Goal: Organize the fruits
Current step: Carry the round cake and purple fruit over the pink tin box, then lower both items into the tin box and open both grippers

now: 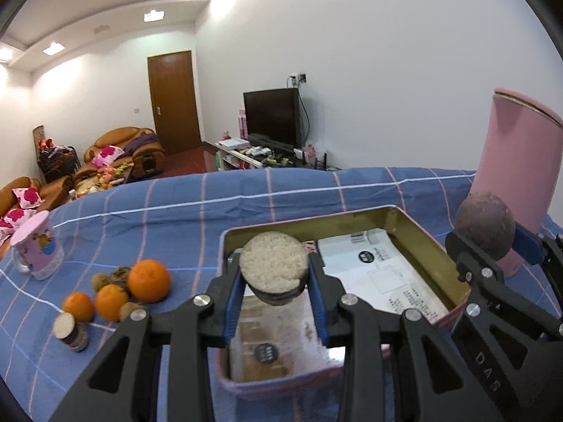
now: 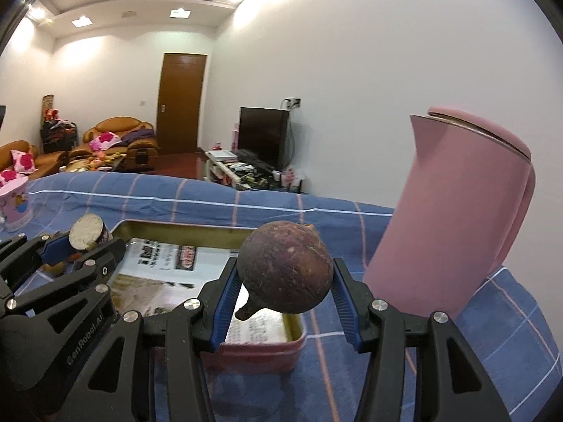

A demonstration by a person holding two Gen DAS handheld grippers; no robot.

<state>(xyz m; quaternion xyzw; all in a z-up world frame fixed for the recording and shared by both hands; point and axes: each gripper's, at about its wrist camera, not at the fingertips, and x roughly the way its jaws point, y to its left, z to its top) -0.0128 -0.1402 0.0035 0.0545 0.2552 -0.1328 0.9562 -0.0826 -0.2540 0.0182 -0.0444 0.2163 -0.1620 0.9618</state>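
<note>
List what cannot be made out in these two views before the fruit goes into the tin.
- Tin floor: left wrist view, partly hidden by the left gripper and its cut fruit piece; glare washes out the near part.
- Printed paper in the tin: text too small to read.
- Small brown fruits behind the oranges: partly hidden, kind unclear.
- Pink jug base: right wrist view, hidden behind the right gripper holding the round dark fruit.

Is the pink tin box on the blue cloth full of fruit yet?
No fruit yet. The pink tin box holds only printed papers; the oranges lie out on the blue cloth.
</note>
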